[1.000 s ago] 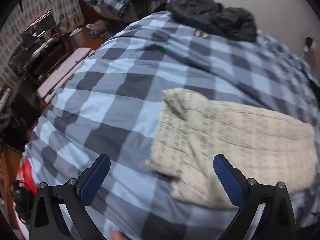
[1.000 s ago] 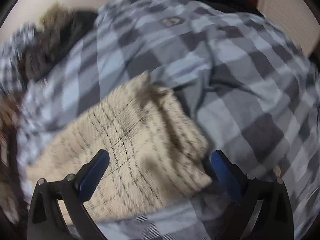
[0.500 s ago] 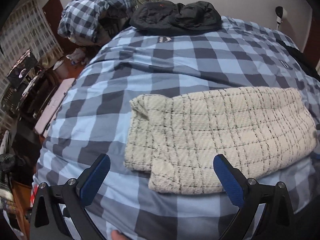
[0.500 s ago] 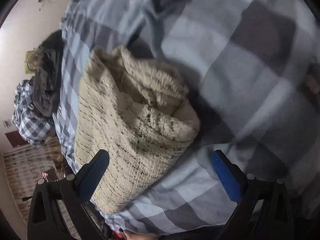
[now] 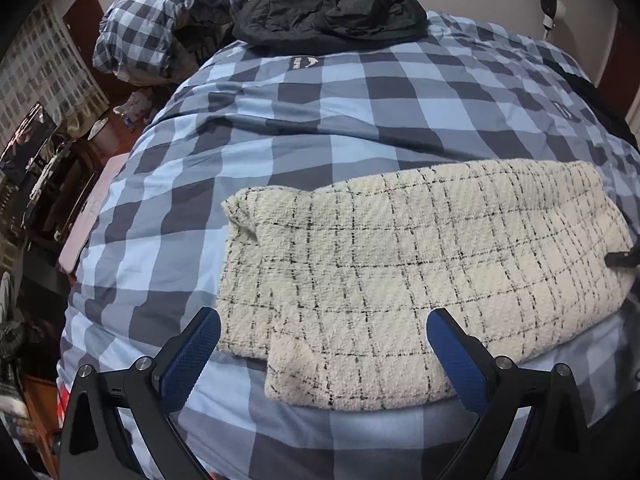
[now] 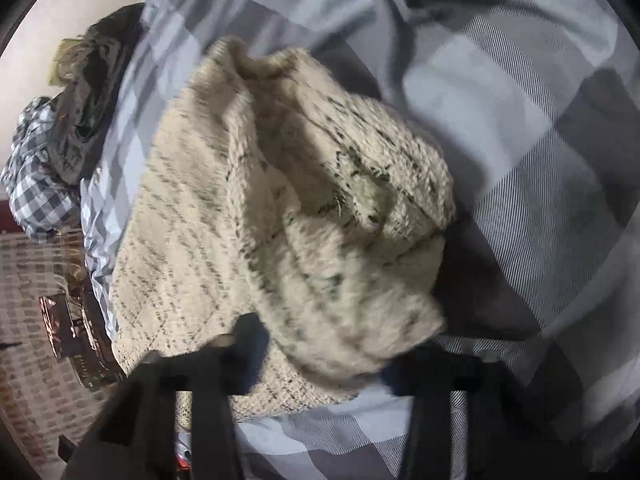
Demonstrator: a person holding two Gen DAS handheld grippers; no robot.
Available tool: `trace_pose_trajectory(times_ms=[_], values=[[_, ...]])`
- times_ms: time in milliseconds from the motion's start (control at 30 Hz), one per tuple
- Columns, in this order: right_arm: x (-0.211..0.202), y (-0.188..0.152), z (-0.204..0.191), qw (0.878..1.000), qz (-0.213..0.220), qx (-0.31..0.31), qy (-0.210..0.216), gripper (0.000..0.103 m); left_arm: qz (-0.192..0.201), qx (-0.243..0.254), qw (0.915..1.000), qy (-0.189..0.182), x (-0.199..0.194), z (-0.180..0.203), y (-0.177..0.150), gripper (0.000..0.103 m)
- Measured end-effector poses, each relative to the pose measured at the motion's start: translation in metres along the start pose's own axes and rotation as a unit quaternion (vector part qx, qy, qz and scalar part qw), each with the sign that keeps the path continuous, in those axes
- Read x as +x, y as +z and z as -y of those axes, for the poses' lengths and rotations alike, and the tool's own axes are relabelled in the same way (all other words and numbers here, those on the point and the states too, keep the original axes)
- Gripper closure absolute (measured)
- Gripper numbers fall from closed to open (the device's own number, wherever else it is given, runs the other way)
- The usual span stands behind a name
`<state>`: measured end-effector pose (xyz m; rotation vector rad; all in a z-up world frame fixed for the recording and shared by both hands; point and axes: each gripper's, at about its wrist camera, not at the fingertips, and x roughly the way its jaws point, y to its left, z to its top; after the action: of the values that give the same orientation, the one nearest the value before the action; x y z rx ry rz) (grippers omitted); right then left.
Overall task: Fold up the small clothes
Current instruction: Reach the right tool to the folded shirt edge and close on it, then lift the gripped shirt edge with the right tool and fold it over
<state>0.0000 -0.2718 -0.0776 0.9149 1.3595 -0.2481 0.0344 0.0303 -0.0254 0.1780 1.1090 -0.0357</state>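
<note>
A cream knitted garment with thin black checks [image 5: 400, 268] lies folded on the blue checked bedspread [image 5: 320, 120]. My left gripper [image 5: 320, 348] is open and empty, its blue pads just above the garment's near edge. In the right wrist view the garment's end [image 6: 304, 208] bulges up in thick folds close to the camera. My right gripper [image 6: 320, 364] is blurred; its jaws have come closer together around the garment's end, and whether they grip it does not show. A dark tip of it shows at the far right of the left wrist view [image 5: 622, 259].
A black jacket [image 5: 332, 16] and a bundle of checked bedding [image 5: 160, 28] lie at the head of the bed. Dark furniture and a pink board [image 5: 88, 216] stand along the bed's left side. A wall runs behind.
My left gripper has pulled back and risen, so the whole garment shows. My right gripper has turned and come down onto the garment's end, its jaws narrowing.
</note>
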Motion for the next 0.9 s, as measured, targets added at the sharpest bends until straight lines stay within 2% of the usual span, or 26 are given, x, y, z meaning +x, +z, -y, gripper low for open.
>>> trace_pose_trajectory(times_ms=[67,133,300,400,533,633,700,767,800,833,900], values=[[-0.006,-0.003,-0.002,1.000,0.017,-0.008,0.009,0.084,-0.002,0.000,1.0000,0.000,0.001,0.000,0.000,0.000],[-0.015,-0.005,-0.011,0.999,0.041,-0.026,0.017,0.087,-0.003,-0.001,1.0000,0.001,0.002,-0.001,-0.001,0.000],[-0.056,-0.020,-0.022,0.988,0.116,-0.080,0.070,0.089,-0.006,-0.012,0.9999,0.003,0.003,-0.007,-0.004,0.000],[-0.084,-0.034,-0.017,0.981,0.149,-0.090,0.090,0.090,-0.009,-0.020,0.9997,0.001,0.003,-0.012,-0.008,0.000],[-0.110,-0.050,-0.015,0.970,0.204,-0.125,0.036,0.090,-0.011,-0.021,0.9997,-0.009,0.003,-0.011,-0.010,0.000],[-0.106,-0.047,-0.021,0.969,0.202,-0.143,-0.005,0.090,-0.012,-0.017,0.9996,-0.018,0.011,-0.002,-0.005,0.000],[-0.102,-0.048,-0.032,0.964,0.208,-0.163,-0.033,0.090,-0.015,-0.006,0.9998,-0.014,0.022,0.009,-0.001,0.000],[-0.106,-0.054,-0.044,0.954,0.224,-0.189,-0.062,0.090,-0.026,0.013,0.9996,-0.005,0.038,0.019,0.001,0.000],[-0.110,-0.059,-0.053,0.947,0.234,-0.206,-0.076,0.090,-0.041,0.030,0.9987,0.002,0.050,0.027,-0.001,0.000],[-0.114,-0.064,-0.060,0.940,0.242,-0.221,-0.088,0.090,-0.076,0.059,0.9953,0.006,0.069,0.037,-0.008,0.000],[-0.118,-0.076,-0.085,0.922,0.259,-0.264,-0.114,0.090,-0.094,0.079,0.9924,0.006,0.083,0.045,-0.017,0.000]])
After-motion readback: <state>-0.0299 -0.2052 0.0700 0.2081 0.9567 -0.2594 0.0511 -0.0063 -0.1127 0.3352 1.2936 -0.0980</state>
